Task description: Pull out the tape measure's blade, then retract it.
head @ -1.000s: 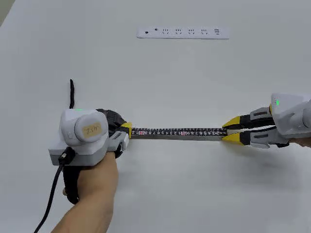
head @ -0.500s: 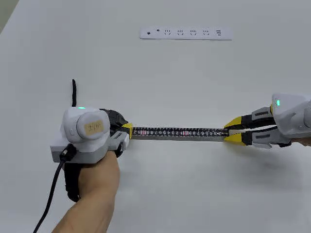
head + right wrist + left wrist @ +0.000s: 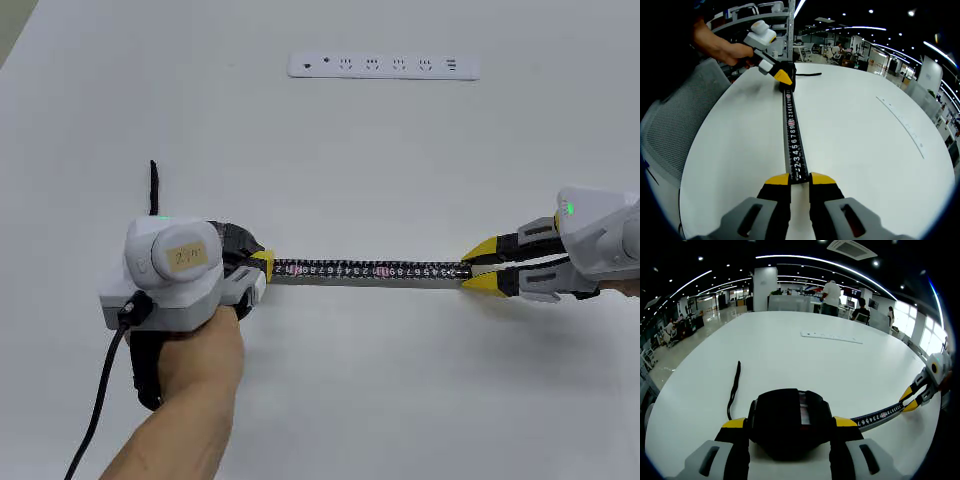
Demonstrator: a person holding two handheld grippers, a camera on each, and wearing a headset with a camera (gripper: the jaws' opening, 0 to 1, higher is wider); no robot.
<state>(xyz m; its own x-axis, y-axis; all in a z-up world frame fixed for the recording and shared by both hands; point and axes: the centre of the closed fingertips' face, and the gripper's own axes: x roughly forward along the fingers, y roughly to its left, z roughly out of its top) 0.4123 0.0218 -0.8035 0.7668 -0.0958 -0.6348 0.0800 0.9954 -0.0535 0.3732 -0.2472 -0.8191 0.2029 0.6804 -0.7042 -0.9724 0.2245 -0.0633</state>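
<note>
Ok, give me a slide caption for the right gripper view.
The right gripper shut on the blade, stretched across the table to the case in the left gripper.

White left gripper (image 3: 260, 272), yellow-tipped right gripper (image 3: 478, 268), black cable (image 3: 98, 405), handwritten label (image 3: 188, 257)

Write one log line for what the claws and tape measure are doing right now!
left claw: shut on tape measure case | right claw: shut on blade end | blade: out, straight between claws | retract: not yet

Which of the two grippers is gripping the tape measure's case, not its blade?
The left gripper: its jaws close on the black case, while the right gripper pinches the end of the pulled-out blade.
</note>
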